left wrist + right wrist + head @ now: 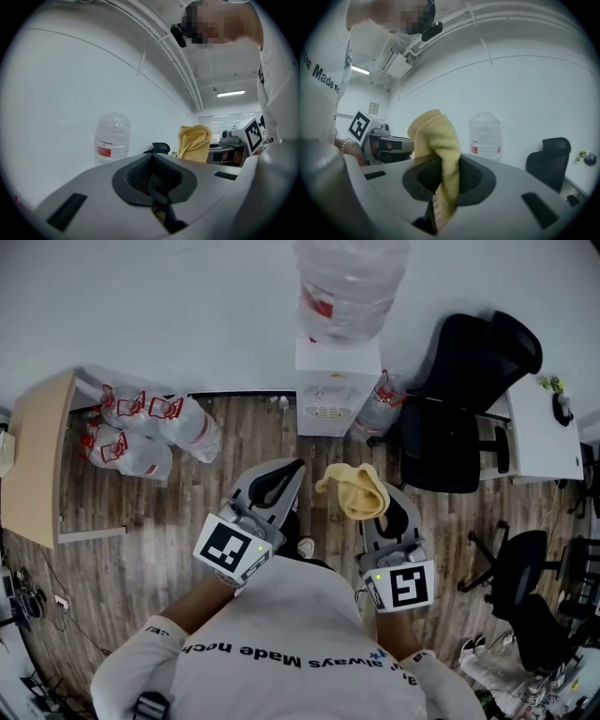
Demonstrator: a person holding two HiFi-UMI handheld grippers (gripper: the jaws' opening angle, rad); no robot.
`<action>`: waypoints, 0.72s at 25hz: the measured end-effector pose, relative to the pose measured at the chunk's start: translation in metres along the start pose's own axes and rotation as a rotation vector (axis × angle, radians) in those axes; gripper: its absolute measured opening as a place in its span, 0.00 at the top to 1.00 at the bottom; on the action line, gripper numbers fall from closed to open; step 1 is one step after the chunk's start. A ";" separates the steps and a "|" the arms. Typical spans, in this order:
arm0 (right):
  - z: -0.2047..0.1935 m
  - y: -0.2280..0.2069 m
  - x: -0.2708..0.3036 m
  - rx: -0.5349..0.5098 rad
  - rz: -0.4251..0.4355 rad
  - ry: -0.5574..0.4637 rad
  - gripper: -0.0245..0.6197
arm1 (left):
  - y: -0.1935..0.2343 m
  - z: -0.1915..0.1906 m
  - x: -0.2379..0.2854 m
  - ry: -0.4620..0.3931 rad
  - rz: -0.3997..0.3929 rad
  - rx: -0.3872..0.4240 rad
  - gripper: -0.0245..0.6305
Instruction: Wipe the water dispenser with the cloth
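Wood floor (258,442): dispenser (337,390), bottles (150,432), chairs (441,442)

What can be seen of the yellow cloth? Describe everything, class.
The cloth is pale yellow and soft, and looks like terry or microfibre. It is crumpled and folded, with its bunched top standing up above the right gripper, whose jaws are shut on its lower part. Nothing else touches it. It is held in the air above the floor, short of the water dispenser.

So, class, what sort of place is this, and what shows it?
Most likely an office: a water dispenser with a big bottle on top, black swivel chairs and a white desk.
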State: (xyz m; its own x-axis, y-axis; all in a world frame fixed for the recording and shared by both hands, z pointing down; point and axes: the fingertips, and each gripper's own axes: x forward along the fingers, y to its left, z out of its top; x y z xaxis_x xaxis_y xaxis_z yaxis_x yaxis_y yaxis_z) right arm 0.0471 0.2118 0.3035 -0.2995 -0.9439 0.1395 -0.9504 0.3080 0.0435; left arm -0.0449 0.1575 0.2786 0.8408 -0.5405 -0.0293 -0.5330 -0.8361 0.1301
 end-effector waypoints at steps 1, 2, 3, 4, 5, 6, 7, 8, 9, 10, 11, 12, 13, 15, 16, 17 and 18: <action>0.001 -0.002 0.008 -0.001 0.005 0.001 0.86 | 0.007 0.001 0.004 -0.001 0.003 -0.002 0.94; 0.003 -0.003 0.016 -0.004 0.011 0.003 0.86 | 0.013 0.002 0.008 -0.002 0.006 -0.003 0.94; 0.004 -0.005 0.024 -0.007 0.016 0.005 0.86 | 0.020 0.003 0.012 -0.004 0.010 -0.006 0.94; 0.005 -0.008 0.032 -0.010 0.021 0.008 0.86 | 0.027 0.004 0.016 -0.005 0.014 -0.008 0.94; 0.006 -0.010 0.040 -0.012 0.025 0.012 0.86 | 0.034 0.005 0.020 -0.005 0.018 -0.011 0.94; 0.007 -0.012 0.048 -0.014 0.028 0.016 0.86 | 0.042 0.005 0.024 -0.005 0.021 -0.014 0.94; 0.008 -0.014 0.056 -0.015 0.030 0.020 0.86 | 0.049 0.006 0.028 -0.006 0.023 -0.017 0.94; 0.009 -0.016 0.065 -0.016 0.034 0.022 0.86 | 0.057 0.006 0.032 -0.007 0.024 -0.018 0.94; 0.010 -0.017 0.074 -0.018 0.038 0.023 0.86 | 0.064 0.007 0.035 -0.007 0.026 -0.020 0.94; 0.011 -0.017 0.083 -0.019 0.042 0.024 0.86 | 0.073 0.008 0.038 -0.008 0.027 -0.023 0.94; 0.013 -0.017 0.092 -0.021 0.046 0.026 0.86 | 0.081 0.009 0.041 -0.008 0.030 -0.025 0.94; 0.014 -0.017 0.101 -0.022 0.049 0.027 0.86 | 0.089 0.010 0.043 -0.010 0.031 -0.027 0.94; 0.016 -0.018 0.110 -0.023 0.052 0.028 0.86 | 0.097 0.011 0.046 -0.011 0.033 -0.029 0.94; 0.019 -0.018 0.128 -0.027 0.057 0.030 0.86 | 0.114 0.013 0.050 -0.013 0.035 -0.031 0.94; 0.020 -0.018 0.137 -0.029 0.059 0.030 0.86 | 0.122 0.014 0.052 -0.013 0.036 -0.032 0.94; 0.022 -0.018 0.145 -0.031 0.060 0.030 0.86 | 0.130 0.014 0.055 -0.012 0.037 -0.034 0.94; 0.023 -0.019 0.154 -0.033 0.061 0.030 0.86 | 0.138 0.015 0.058 -0.011 0.036 -0.036 0.94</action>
State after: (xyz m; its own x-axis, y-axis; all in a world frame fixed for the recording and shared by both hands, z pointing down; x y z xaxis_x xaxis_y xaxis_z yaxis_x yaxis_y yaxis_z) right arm 0.0172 0.0580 0.3013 -0.3532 -0.9196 0.1721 -0.9272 0.3686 0.0662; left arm -0.0710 0.0092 0.2800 0.8196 -0.5718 -0.0351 -0.5593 -0.8119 0.1673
